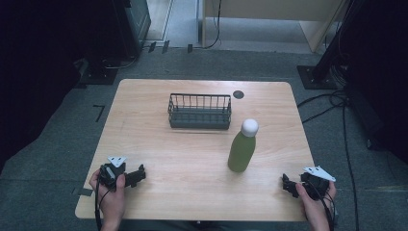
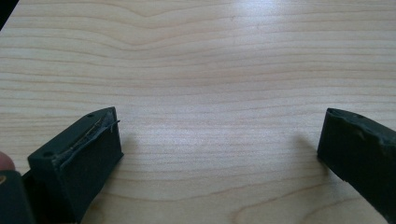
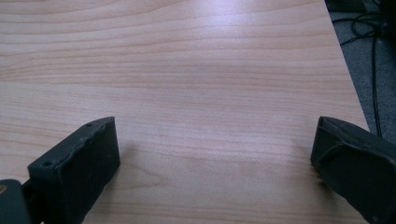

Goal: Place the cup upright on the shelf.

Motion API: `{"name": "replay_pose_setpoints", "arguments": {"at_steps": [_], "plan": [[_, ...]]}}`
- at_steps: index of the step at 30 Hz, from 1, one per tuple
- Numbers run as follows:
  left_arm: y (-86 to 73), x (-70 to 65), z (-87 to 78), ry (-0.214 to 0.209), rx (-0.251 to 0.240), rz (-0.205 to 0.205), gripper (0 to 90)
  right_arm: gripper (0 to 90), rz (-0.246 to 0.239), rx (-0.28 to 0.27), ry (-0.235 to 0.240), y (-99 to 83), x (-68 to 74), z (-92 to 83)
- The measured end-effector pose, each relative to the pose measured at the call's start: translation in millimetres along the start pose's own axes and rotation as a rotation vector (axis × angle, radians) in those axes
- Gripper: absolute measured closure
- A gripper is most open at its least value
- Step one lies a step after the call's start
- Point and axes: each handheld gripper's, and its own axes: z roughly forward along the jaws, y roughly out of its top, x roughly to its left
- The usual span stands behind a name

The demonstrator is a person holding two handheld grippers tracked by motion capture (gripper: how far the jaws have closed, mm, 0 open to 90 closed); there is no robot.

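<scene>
The green bottle with a white cap stands on the table, up at about eleven o'clock from the right gripper and well apart from it. The left gripper is farther away still. Both grippers have their jaws wide apart, holding nothing (just bare wood between them). A dark wire basket sits at eleven o'clock from the bottle. The wooden table stands on grey carpet, with cables on the floor at three o'clock.
</scene>
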Motion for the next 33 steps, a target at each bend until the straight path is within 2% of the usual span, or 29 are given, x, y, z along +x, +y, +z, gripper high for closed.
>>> {"name": "replay_pose_setpoints", "arguments": {"at_steps": [11,17,20,26,33], "plan": [[0.0,0.0,0.0,0.000,0.000,0.000,0.0,0.8,0.010,0.000,-0.006,-0.5,3.4,-0.9],[0.0,0.0,0.0,0.000,0.000,0.000,0.0,1.0,0.010,-0.003,0.010,1.8,9.2,-2.2],[0.0,0.0,0.0,0.000,0.000,0.000,0.0,2.3,0.016,-0.021,0.040,4.8,15.0,-6.2],[0.0,0.0,0.0,0.000,0.000,0.000,0.0,4.1,0.027,-0.047,0.061,9.8,24.9,-13.3],[0.0,0.0,0.0,0.000,0.000,0.000,0.0,4.9,0.012,-0.059,0.065,12.7,33.4,-17.1]]}}
